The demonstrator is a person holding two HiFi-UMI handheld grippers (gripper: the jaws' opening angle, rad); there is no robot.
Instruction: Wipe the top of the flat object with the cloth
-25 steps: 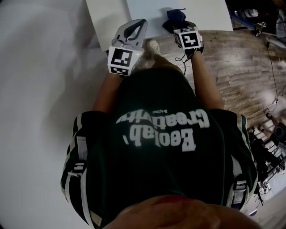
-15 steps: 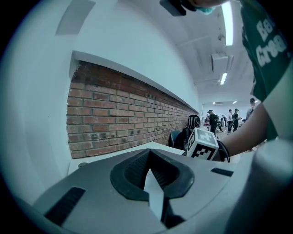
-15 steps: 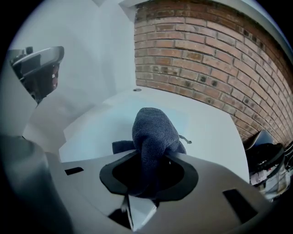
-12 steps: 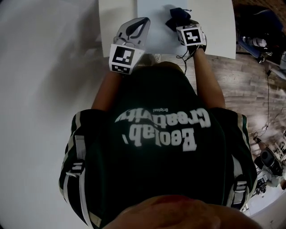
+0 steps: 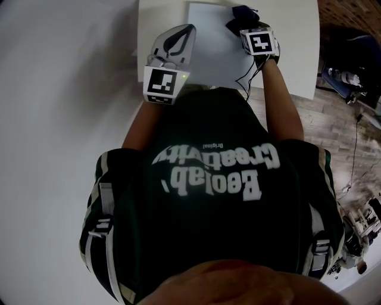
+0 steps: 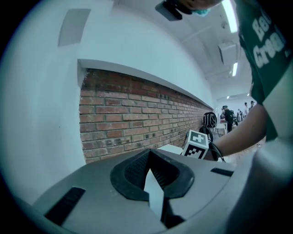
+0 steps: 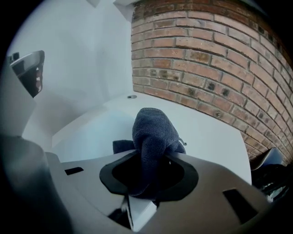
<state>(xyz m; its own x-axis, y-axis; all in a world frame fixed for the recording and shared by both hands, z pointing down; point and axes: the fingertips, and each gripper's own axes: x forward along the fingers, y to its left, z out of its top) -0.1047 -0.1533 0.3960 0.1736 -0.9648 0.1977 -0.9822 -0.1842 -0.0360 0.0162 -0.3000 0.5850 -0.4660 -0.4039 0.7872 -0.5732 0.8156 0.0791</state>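
Observation:
A flat pale-blue panel [image 5: 214,41] lies on the white table [image 5: 297,53] at the top of the head view. My right gripper [image 5: 249,27] hangs over the panel's far right part, shut on a dark blue cloth [image 5: 240,14]. In the right gripper view the cloth [image 7: 153,135] bulges up out of the jaws, above the panel [image 7: 87,137]. My left gripper [image 5: 189,28] hovers over the panel's left edge, its jaws shut with nothing between them. The left gripper view has its jaws [image 6: 149,162] meeting in front of a brick wall.
A brick wall [image 7: 215,59] runs behind the table and a white wall [image 6: 41,114] stands to the left. Wooden floor [image 5: 333,119] with cables and equipment [image 5: 351,77] lies to the right. A small round fitting [image 7: 132,96] sits at the table's far corner.
Both grippers have moved forward from the table's near edge to over the table. The right gripper has carried the cloth out over the panel.

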